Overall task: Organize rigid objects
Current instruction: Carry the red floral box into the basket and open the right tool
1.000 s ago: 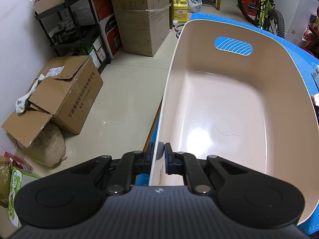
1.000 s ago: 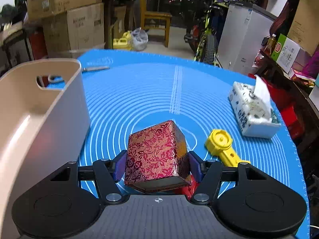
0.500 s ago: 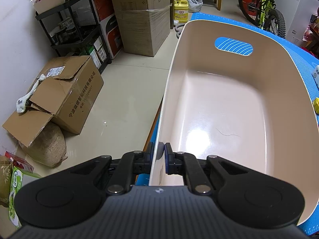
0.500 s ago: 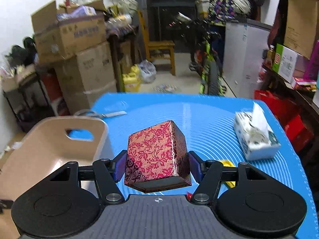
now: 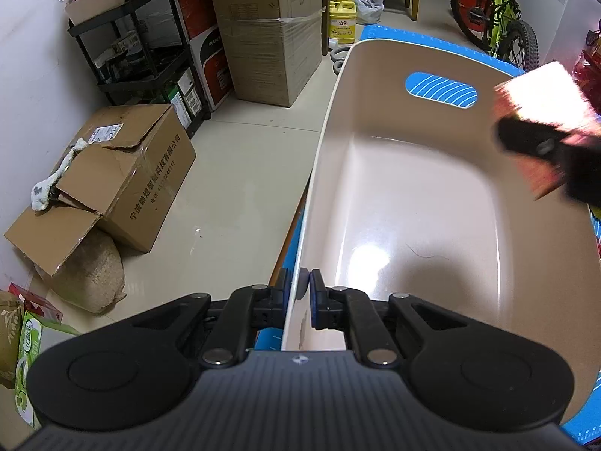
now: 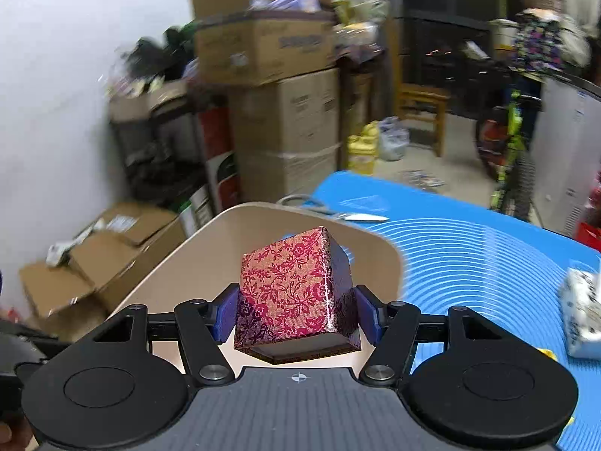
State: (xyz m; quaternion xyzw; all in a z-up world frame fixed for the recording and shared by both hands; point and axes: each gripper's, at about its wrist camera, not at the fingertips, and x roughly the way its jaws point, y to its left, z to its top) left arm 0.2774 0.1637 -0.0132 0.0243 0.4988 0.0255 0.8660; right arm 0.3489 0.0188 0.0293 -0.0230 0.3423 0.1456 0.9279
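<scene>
The right gripper [image 6: 296, 314] holds a red box [image 6: 291, 289] w/ a flower print. The box sits right between the two blue fingers [image 6: 225, 314], one on each side, both pressing on its side walls. So the fingers are about half open & clamped on the box. The box is tilted, one top corner poking up & away from the gripper. Its dark bottom edge hangs just in front of the gripper body. The box is up in the air, touching nothing but the fingers.

Right behind & under the box is the tub [image 6: 210, 255], a big beige bin w/ round corners. In the left cam the box [image 5: 541, 90] shows as a blur over the tub's right rim, near the far end w/ the handle hole [image 5: 441, 90]. Nothing lies inside the tub [image 5: 413, 195].

The left gripper [image 5: 302, 295] is shut tight on the tub's near left rim. One finger is outside the wall, one inside, and the thin wall is pinched between them.

The tub stands on a blue mat [image 6: 469, 263] on the worktop. On the mat past the tub lie scissors [image 6: 338, 213]. A tissue pack [image 6: 582, 319] sits at the right edge, well apart from the box. A bit of yellow [image 6: 546, 354] peeks out next to the right gripper; can't tell what it is.

On the floor left of the tub lie cardboard boxes [image 5: 124, 176]. A bike [image 5: 496, 15] stands far back.
</scene>
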